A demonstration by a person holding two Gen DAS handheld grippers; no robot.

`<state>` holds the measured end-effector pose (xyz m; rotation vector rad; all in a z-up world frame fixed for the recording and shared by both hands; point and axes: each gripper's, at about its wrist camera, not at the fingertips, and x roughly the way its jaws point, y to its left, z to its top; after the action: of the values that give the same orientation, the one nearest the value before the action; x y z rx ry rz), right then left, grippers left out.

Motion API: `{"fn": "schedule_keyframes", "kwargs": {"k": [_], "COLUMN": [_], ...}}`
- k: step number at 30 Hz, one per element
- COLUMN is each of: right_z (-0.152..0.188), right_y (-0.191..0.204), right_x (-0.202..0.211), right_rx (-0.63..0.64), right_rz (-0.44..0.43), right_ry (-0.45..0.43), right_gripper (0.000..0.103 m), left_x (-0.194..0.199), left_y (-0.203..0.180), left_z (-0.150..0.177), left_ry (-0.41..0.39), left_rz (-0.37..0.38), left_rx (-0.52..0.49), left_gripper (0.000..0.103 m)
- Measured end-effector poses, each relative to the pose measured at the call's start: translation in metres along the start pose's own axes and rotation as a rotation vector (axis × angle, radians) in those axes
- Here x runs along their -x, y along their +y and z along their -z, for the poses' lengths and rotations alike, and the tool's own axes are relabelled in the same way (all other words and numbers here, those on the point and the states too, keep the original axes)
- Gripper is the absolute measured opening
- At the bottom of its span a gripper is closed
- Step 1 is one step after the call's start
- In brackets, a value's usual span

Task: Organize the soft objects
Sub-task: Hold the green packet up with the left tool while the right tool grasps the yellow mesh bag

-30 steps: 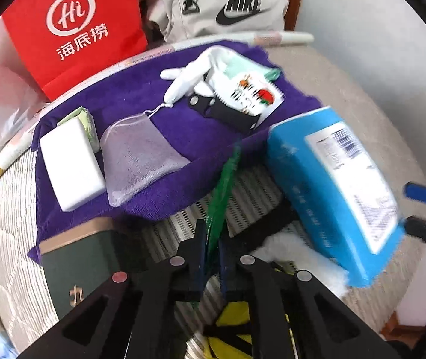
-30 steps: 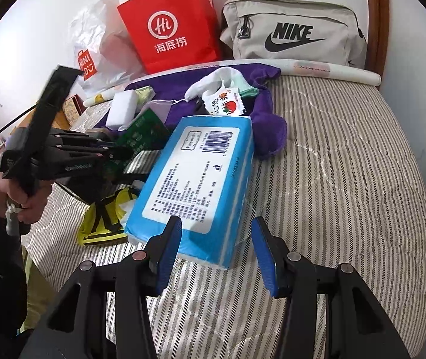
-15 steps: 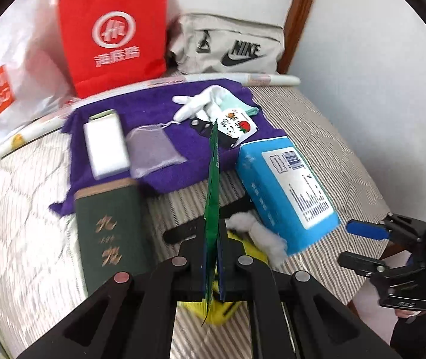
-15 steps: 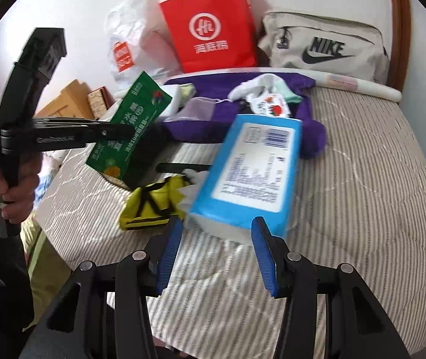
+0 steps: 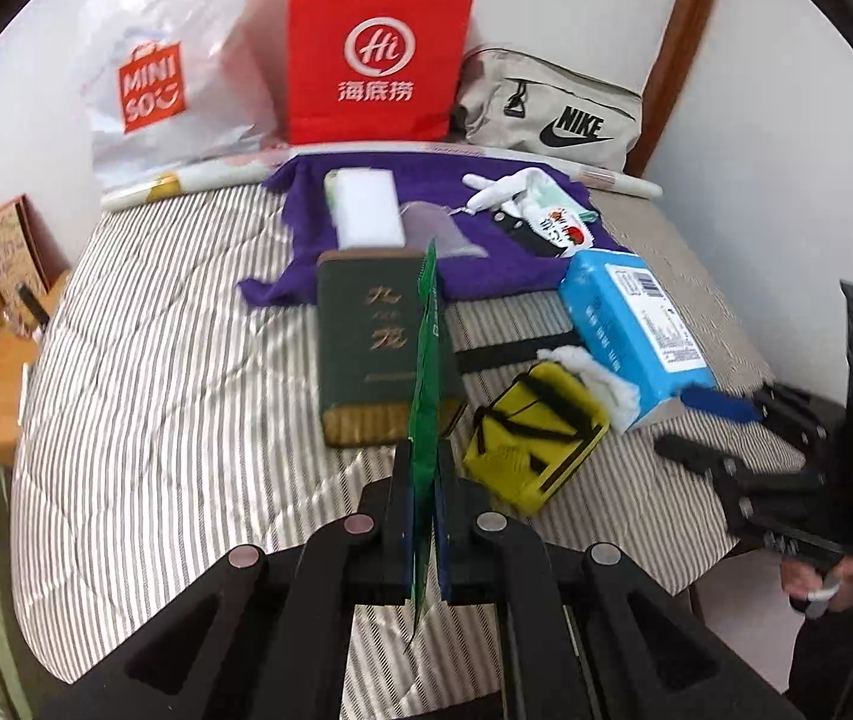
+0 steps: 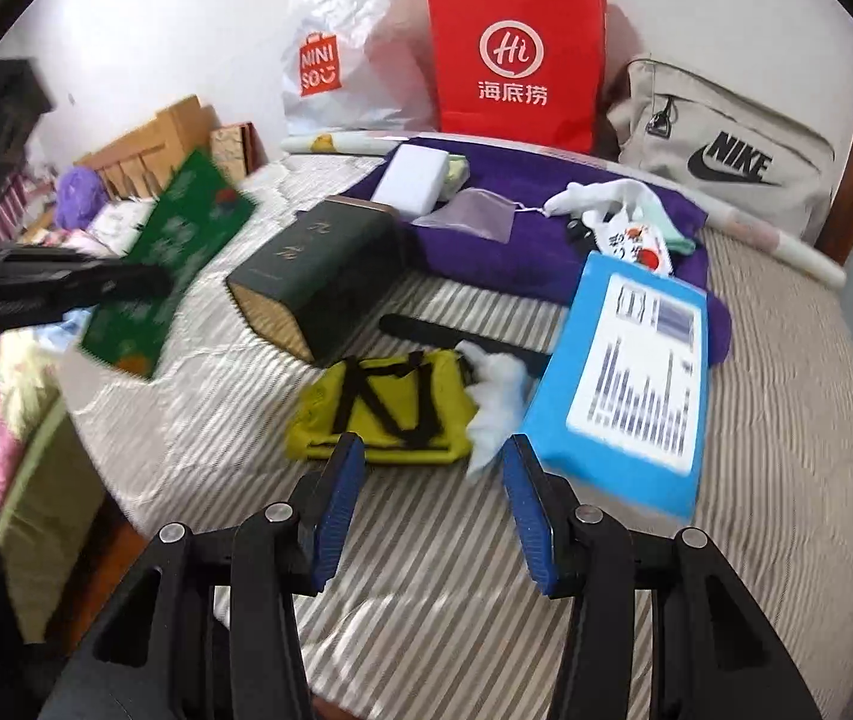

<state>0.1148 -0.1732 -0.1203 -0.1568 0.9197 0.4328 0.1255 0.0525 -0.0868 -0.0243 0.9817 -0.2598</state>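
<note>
— Why is the left claw (image 5: 425, 531) clenched on that green packet (image 5: 426, 360), centre of its frame?

— Probably to carry it off the striped bed (image 5: 156, 372) and sort it. Edge-on there; the right wrist view, at left, shows its flat printed face.

— And the right claw (image 6: 432, 510)?

— Released, empty, hovering bottom centre just before the yellow pouch (image 6: 378, 408) and blue tissue pack (image 6: 630, 372).

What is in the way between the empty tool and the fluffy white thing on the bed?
Nothing visible. The right tool is open and empty, and only bare striped bedcover lies between it and the white fluffy cloth, which sits between the yellow pouch and blue tissue pack.
</note>
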Motion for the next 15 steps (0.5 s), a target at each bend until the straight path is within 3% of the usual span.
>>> {"fn": "schedule_keyframes", "kwargs": {"k": [3, 9, 12, 15], "right_z": [-0.011, -0.018, -0.014, -0.013], "right_y": [0.004, 0.024, 0.034, 0.047], "right_x": [-0.011, -0.037, -0.046, -0.052], "right_rx": [0.023, 0.032, 0.015, 0.04], "right_rz": [0.004, -0.076, -0.15, -0.153], "right_ry": [0.007, 0.067, 0.078, 0.081], "right_gripper": [0.048, 0.049, 0.057, 0.062], "left_x": [-0.003, -0.013, -0.019, -0.024], "left_y": [0.009, 0.025, 0.031, 0.038], "left_z": [0.007, 0.019, 0.024, 0.027], "left_ry": [-0.002, 0.007, 0.016, 0.022], "left_rz": [0.009, 0.028, 0.039, 0.054], "left_rx": [0.019, 0.049, 0.066, 0.086], "left_gripper": [0.006, 0.006, 0.006, 0.006]}}
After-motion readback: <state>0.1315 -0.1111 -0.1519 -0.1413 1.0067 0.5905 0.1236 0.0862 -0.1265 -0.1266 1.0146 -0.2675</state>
